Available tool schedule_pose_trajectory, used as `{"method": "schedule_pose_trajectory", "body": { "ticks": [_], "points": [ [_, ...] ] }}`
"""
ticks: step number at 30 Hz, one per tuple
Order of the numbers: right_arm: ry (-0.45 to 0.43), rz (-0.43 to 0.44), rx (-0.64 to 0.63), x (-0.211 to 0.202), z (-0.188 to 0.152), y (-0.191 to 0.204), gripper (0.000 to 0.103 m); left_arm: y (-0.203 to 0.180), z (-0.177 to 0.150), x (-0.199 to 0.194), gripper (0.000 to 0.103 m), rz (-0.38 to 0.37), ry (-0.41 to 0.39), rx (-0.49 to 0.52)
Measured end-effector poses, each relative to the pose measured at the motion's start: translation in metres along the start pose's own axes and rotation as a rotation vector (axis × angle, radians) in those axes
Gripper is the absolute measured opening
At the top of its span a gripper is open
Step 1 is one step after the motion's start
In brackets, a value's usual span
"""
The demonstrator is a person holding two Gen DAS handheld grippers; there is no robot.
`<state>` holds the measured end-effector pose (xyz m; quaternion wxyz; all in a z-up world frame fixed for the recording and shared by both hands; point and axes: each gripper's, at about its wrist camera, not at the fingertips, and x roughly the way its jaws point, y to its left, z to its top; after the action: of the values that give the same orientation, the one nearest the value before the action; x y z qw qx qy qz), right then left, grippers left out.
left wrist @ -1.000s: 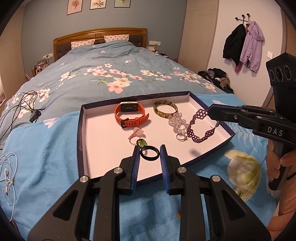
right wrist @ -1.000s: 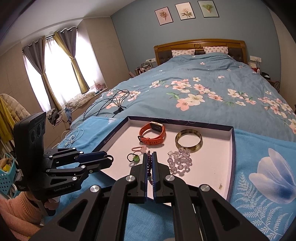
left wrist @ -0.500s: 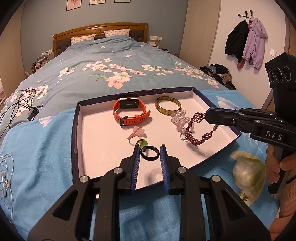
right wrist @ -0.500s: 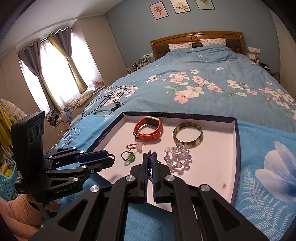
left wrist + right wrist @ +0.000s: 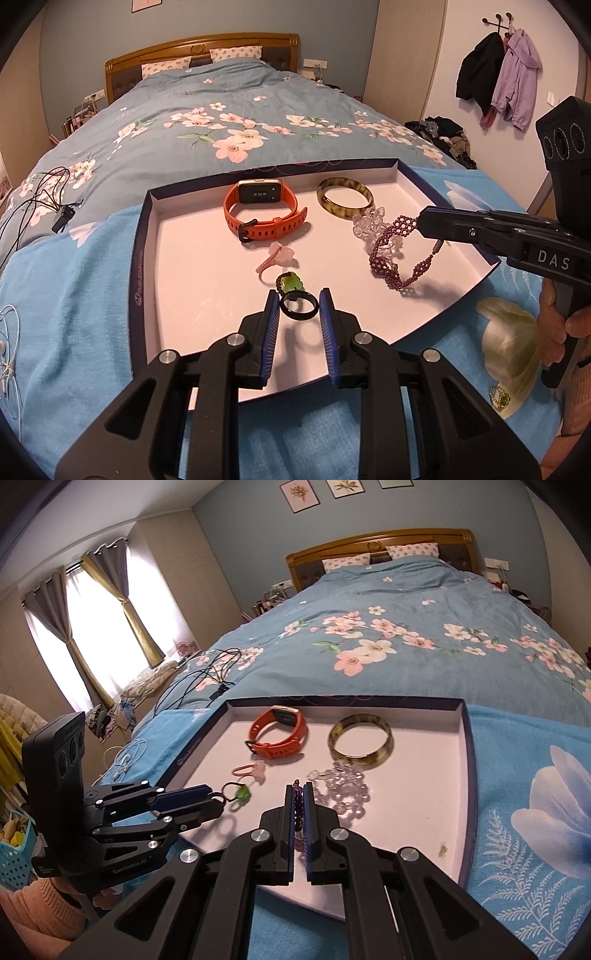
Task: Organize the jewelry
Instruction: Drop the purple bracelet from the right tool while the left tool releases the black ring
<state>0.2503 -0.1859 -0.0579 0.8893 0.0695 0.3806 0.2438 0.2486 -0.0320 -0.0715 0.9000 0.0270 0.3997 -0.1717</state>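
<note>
On the bed [image 5: 229, 110], a shallow tray [image 5: 146, 258] with a dark rim is lying on a light blue cloth [image 5: 66, 302] spread over the foot end.

Over the tray's near edge, toward its left side, the left gripper [image 5: 298, 306] is holding a black ring [image 5: 299, 305] between its blue pads, which are pressing on the ring's two sides with the hoop lying flat and lifted clear of the tray floor. Its shadow is falling on the white floor just below. Just beyond the ring, a green stone ring [image 5: 290, 283] is resting on the tray floor, and beyond that a pink ring [image 5: 275, 256]. Toward the tray's far edge an orange smartwatch [image 5: 264, 214] is lying with its strap buckled.

Right of the watch, still by the far edge, a mottled bangle [image 5: 345, 197] is lying flat, with a clear crystal bracelet [image 5: 341, 788] touching its near side.

Farther right, the right gripper [image 5: 300, 794] is reaching in over the tray's right edge, its jaws pinched nearly together on a purple beaded bracelet [image 5: 397, 258]. One end is clamped at the fingertips while the rest is drooping in a loop that is reaching down to the tray floor beside the crystal bracelet. A hand [image 5: 557, 332] is gripping this gripper's handle at the right.

On the cloth outside the tray's near right corner, a small gold ring [image 5: 498, 397] with a green stone is lying on a printed flower.
</note>
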Motion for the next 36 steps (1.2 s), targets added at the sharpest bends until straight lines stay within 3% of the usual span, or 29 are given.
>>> {"method": "schedule_pose_trajectory", "body": {
  "ticks": [24, 36],
  "points": [
    [0.028, -0.097, 0.066, 0.019, -0.003, -0.024, 0.006, 0.002, 0.006, 0.019, 0.023, -0.008, 0.013, -0.022],
    [-0.019, -0.090, 0.032, -0.007, -0.005, -0.010, 0.021, -0.006, 0.001, -0.019, 0.046, 0.042, -0.080, 0.007]
  ]
}}
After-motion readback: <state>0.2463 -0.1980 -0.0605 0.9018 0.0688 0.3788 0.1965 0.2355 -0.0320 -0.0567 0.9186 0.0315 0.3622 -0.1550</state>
